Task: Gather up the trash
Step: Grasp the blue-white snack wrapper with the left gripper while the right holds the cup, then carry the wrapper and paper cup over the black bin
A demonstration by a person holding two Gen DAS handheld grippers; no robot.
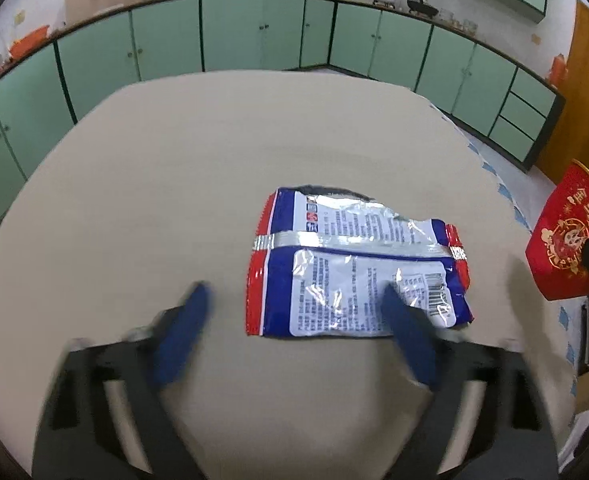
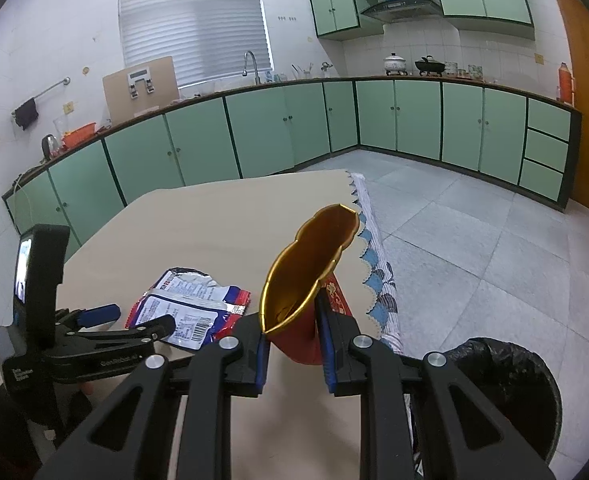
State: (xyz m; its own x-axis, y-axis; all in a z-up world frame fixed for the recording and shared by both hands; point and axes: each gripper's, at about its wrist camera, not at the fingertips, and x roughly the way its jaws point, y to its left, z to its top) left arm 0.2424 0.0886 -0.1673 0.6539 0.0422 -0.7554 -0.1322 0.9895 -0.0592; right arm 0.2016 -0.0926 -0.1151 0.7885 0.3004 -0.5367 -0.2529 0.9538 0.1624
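Observation:
An empty snack wrapper [image 1: 350,268], red, blue and white, lies flat on the beige table [image 1: 154,184]. My left gripper [image 1: 294,292] is open just above it. One blue finger [image 1: 190,332] is over bare table left of the wrapper, and the other finger [image 1: 406,332] crosses its lower right corner. The right wrist view shows the same wrapper [image 2: 190,304] with the left gripper [image 2: 134,320] at its near edge. My right gripper [image 2: 293,332] is shut on a red paper cup [image 2: 306,276] with a gold inside, tilted with its mouth away. The red cup [image 1: 562,244] also appears at the right edge.
A bin lined with a black bag [image 2: 510,384] stands on the floor right of the table, below the right gripper. A patterned cloth fringe [image 2: 374,256] hangs off the table's right edge. Green cabinets [image 2: 262,132] line the far walls.

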